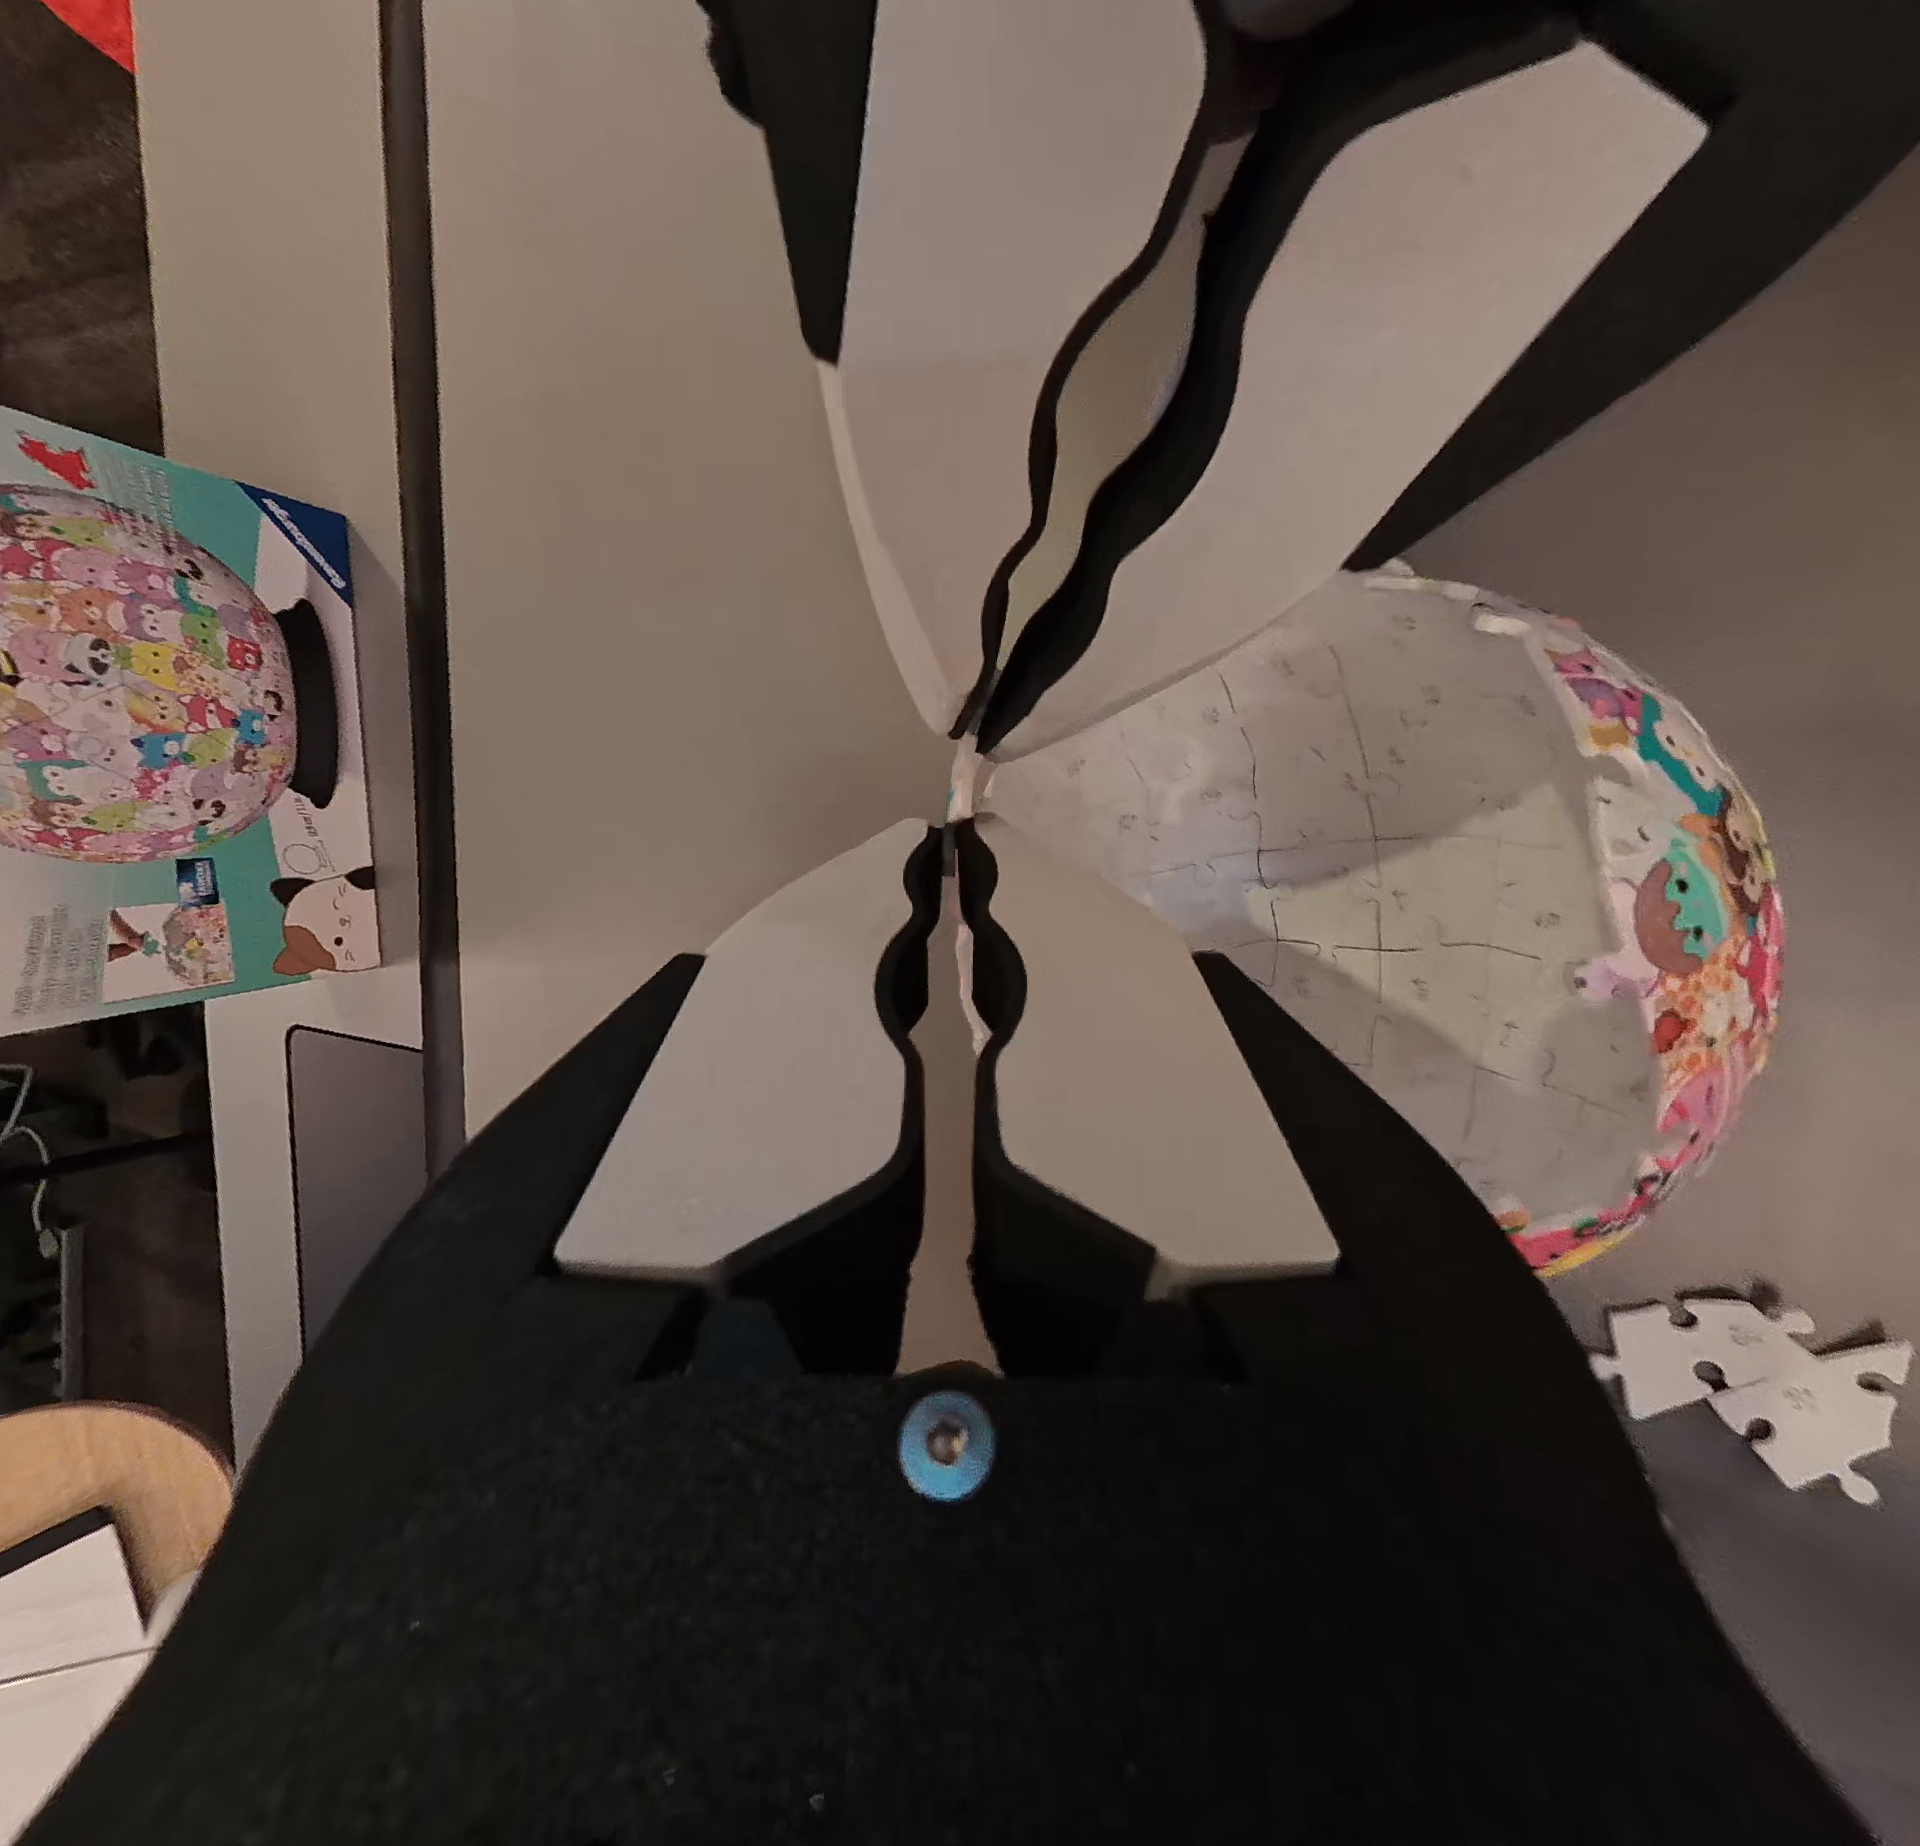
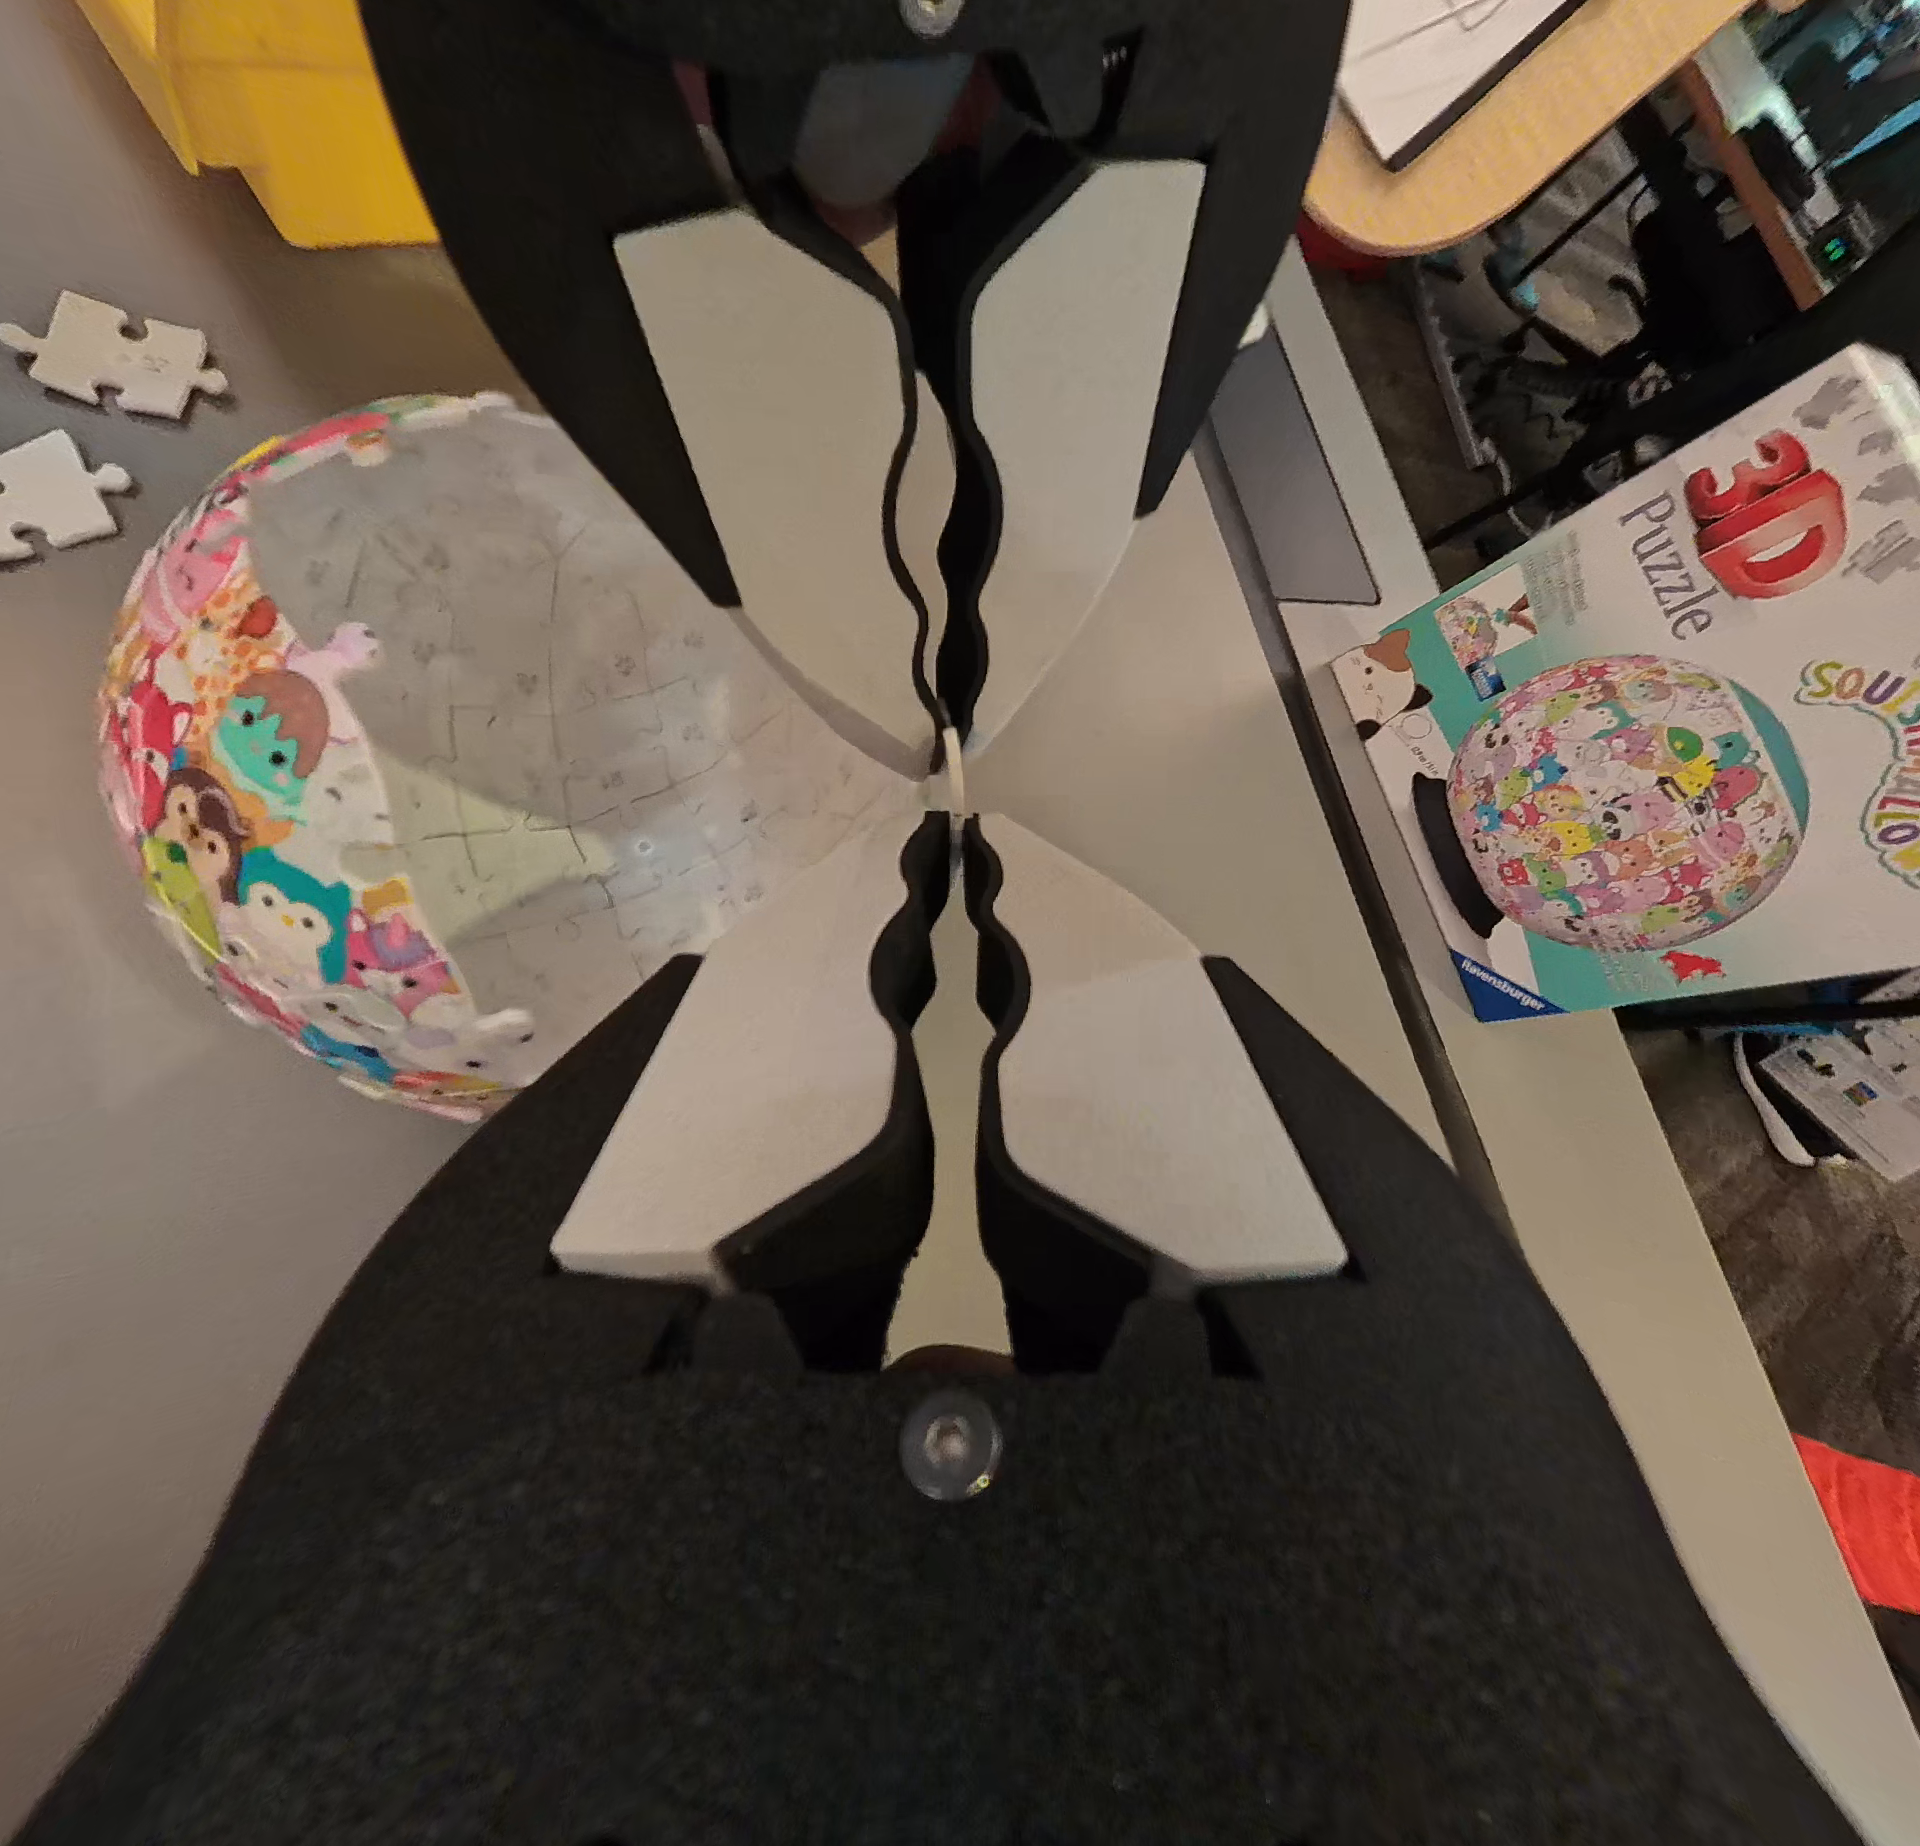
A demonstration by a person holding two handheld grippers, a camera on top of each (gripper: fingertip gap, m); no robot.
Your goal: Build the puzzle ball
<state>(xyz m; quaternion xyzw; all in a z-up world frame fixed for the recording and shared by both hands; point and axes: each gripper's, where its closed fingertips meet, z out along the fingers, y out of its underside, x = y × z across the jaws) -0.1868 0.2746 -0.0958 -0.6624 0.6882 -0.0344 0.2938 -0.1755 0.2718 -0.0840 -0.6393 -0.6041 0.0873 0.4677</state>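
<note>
At the centre of both wrist views a small white puzzle piece is seen edge-on, pinched from two sides: the left tool comes up from the bottom of its frame with its wavy black inner edges drawn together on the lower end of the piece, and the right tool does the same from the bottom of its own frame, clenched on the other end of the same piece. Each tool appears in the other's view, reaching down from the top of the frame tip to tip. The half-built puzzle ball lies on the pale surface at the right of the left wrist view, its open side turned toward the camera so the white, numbered backs of its joined pieces show, with the colourful cartoon print along its far right rim. In the right wrist view the ball sits at the left centre, just beside the tools. Two loose white pieces lie face down at the lower right of the left view, below the ball and touching each other; in the right view they lie apart at the upper left. The puzzle box, printed with the finished ball, lies at the left edge of the left view. A yellow bin fills the upper left corner of the right view.
</note>
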